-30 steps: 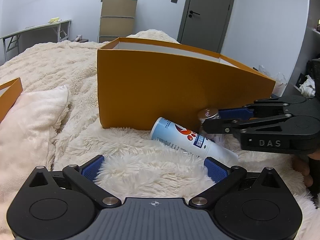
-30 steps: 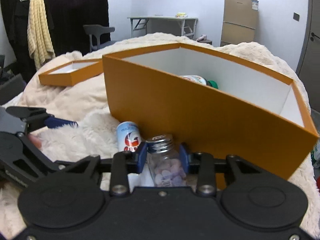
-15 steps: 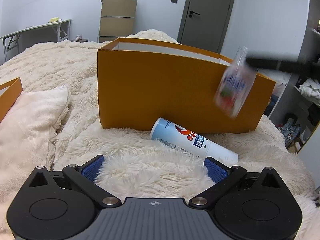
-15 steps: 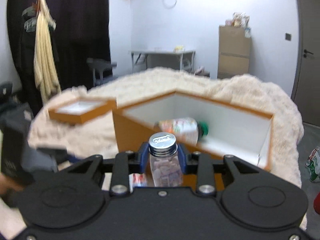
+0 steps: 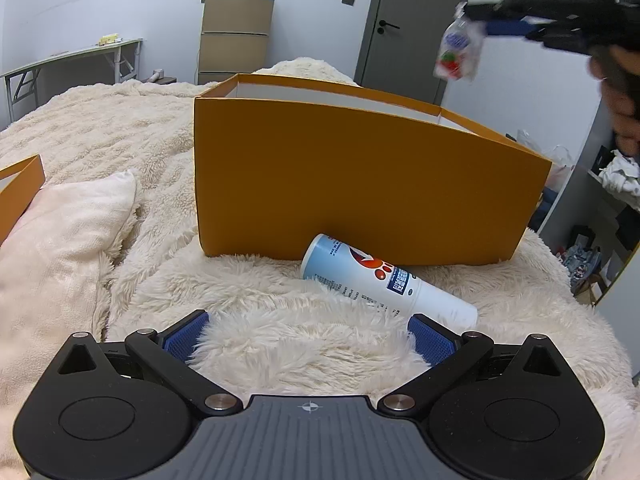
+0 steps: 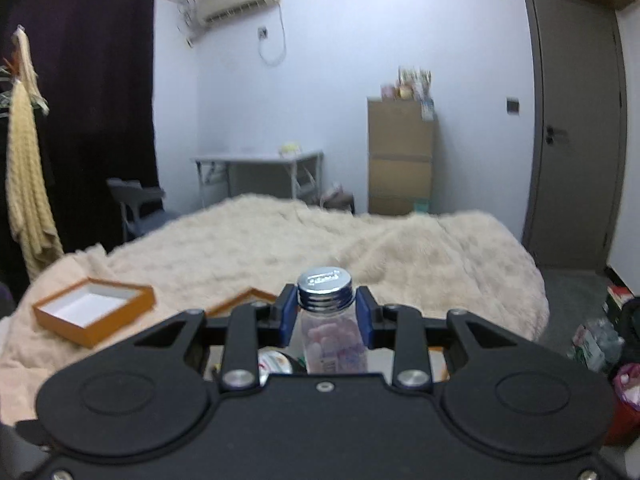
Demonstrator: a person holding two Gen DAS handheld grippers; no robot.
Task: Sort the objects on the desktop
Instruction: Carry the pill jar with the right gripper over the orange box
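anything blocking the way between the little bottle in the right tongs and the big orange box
Nothing visible does. The right tongs hold the small bottle in the air, higher than the open orange box. In the left wrist view the bottle hangs above the box's right end, with only air between it and the rim.

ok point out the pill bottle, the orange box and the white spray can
pill bottle (image 6: 325, 280): right wrist view, on its silver cap
orange box (image 5: 360, 196): left wrist view, on its near outer wall
white spray can (image 5: 384, 278): left wrist view, on its label, mid-body

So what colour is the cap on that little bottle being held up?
Silver, shiny metal cap on the bottle; clearest in the right wrist view.
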